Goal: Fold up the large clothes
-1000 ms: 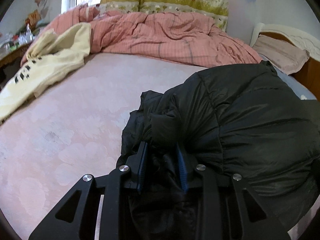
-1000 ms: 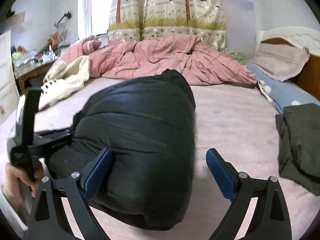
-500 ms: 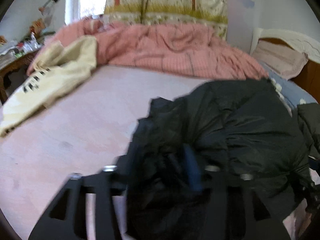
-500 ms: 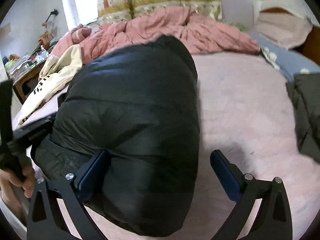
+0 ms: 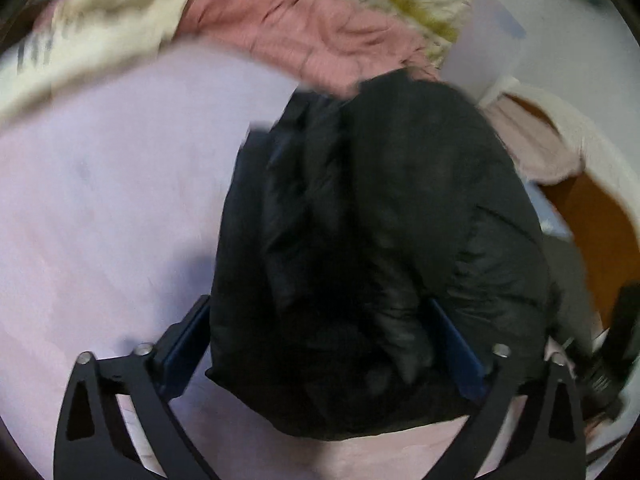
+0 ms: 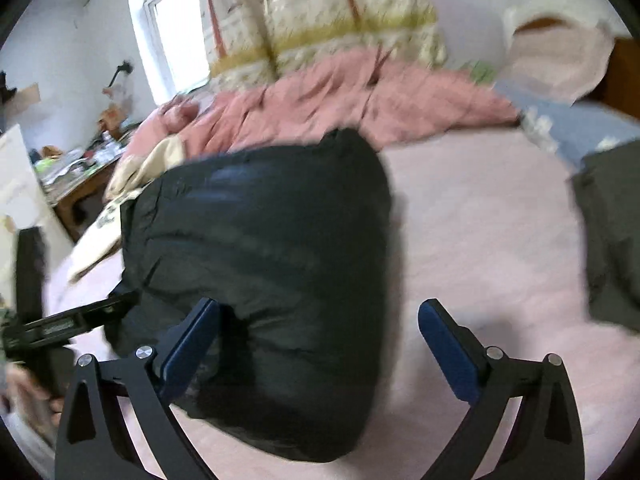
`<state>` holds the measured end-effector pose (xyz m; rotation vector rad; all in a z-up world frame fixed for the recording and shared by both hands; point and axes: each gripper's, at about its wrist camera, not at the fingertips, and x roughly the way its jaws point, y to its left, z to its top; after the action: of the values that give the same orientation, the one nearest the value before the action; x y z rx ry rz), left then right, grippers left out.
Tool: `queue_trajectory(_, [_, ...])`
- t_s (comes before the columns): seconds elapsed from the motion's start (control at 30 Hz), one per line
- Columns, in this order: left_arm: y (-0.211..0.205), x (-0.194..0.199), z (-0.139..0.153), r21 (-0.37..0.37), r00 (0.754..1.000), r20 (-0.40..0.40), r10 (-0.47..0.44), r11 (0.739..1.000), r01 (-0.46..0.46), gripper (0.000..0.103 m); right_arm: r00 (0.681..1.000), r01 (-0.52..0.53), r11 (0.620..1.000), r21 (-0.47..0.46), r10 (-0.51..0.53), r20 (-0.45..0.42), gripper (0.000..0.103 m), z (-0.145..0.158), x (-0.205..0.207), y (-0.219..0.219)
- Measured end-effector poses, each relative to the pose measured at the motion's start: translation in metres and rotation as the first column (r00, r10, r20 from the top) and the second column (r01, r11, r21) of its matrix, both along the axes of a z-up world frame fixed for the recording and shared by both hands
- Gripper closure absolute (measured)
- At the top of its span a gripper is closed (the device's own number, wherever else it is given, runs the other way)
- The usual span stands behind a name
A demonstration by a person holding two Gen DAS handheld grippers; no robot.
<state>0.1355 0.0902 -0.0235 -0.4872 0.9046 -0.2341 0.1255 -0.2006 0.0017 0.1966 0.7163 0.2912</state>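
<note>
No brand or label can be read; the only writing is some dark marks on the cream garment (image 6: pixel 120 196), and they are too blurred to make out. The black puffer jacket (image 5: pixel 380 248) lies bundled on the pink bed sheet (image 5: pixel 100 220), near the edge of the bed closest to me. My left tongs (image 5: pixel 320 344) are opening, the blue pads (image 5: pixel 184 344) already spread wide, and the near end of the jacket bulges between them; I cannot say if the pads touch the cloth, but they do not pinch it. My right tongs (image 6: pixel 320 344) are also spread wide. The left pad sits against the jacket side and the right pad stands over bare sheet, apart from the cloth. In the right wrist view my left hand (image 6: pixel 28 392) shows at the lower left edge, holding its own tool beside the jacket. To the right of the jacket the sheet is open and free up to a dark green folded garment (image 6: pixel 612 232) near the right edge. Behind the jacket a pink quilt (image 6: pixel 340 100) is crumpled along the far side of the bed, under a patterned curtain (image 6: pixel 316 12). A pink pillow (image 6: pixel 556 60) lies at the wooden headboard (image 5: pixel 600 232) on the right.
</note>
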Motion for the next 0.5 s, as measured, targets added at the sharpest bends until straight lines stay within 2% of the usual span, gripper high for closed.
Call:
queue_trajectory(0.03, [0.005, 0.004, -0.01, -0.074, 0.999, -0.035, -0.007, 0.997, 0.004, 0.0, 1.0, -0.009, 1.0, -0.002, 0.009, -0.013, 0.003, -0.005, 0.002, 0.003])
queue_trajectory(0.07, [0.008, 0.006, -0.017, -0.109, 0.999, -0.05, -0.012, 0.994, 0.007, 0.0, 1.0, -0.02, 1.0, -0.013, 0.019, -0.016, 0.003, -0.009, 0.002, 0.007])
queue_trajectory(0.13, [0.002, 0.005, -0.013, -0.069, 0.999, -0.017, -0.039, 0.997, 0.037, 0.008, 0.998, -0.06, 0.998, -0.031, 0.059, -0.026, 0.003, -0.014, 0.004, 0.015])
queue_trajectory(0.17, [-0.001, 0.004, -0.01, -0.086, 0.998, 0.0, -0.06, 0.995, 0.06, 0.027, 0.998, -0.063, 0.998, -0.029, 0.062, -0.033, 0.003, -0.016, 0.005, 0.016])
queue_trajectory(0.2, [-0.002, 0.003, -0.009, -0.122, 0.998, 0.014, -0.065, 0.99, 0.066, 0.032, 0.997, -0.062, 0.998, -0.015, 0.062, -0.04, 0.003, -0.018, 0.007, 0.016])
queue_trajectory(0.23, [-0.003, 0.001, -0.007, -0.14, 0.998, 0.027, -0.056, 0.988, 0.059, 0.045, 0.997, -0.06, 0.998, 0.011, 0.06, -0.046, 0.006, -0.019, 0.009, 0.012])
queue_trajectory(0.27, [-0.005, 0.0, -0.004, -0.135, 0.998, 0.047, -0.052, 0.989, 0.058, 0.054, 0.997, -0.055, 0.998, 0.033, 0.057, -0.05, 0.015, -0.019, 0.01, 0.009])
queue_trajectory(0.3, [-0.008, -0.003, 0.003, -0.101, 0.996, 0.076, -0.05, 0.993, 0.057, 0.061, 0.998, -0.049, 0.998, 0.032, 0.051, -0.046, 0.022, -0.018, 0.01, 0.009])
queue_trajectory(0.37, [-0.018, -0.008, 0.015, -0.033, 0.99, 0.128, -0.057, 0.998, 0.062, 0.066, 0.999, -0.039, 0.999, -0.006, 0.039, -0.02, 0.032, -0.016, 0.006, 0.012])
queue_trajectory(0.4, [-0.022, -0.011, 0.02, -0.002, 0.987, 0.151, -0.059, 0.998, 0.06, 0.066, 1.0, -0.031, 0.999, -0.032, 0.031, 0.003, 0.041, -0.013, 0.004, 0.015])
queue_trajectory(0.5, [-0.035, -0.019, 0.028, 0.127, 0.974, 0.22, -0.052, 0.992, 0.025, 0.066, 0.996, -0.023, 0.997, -0.072, 0.029, 0.087, 0.056, -0.003, -0.008, 0.02])
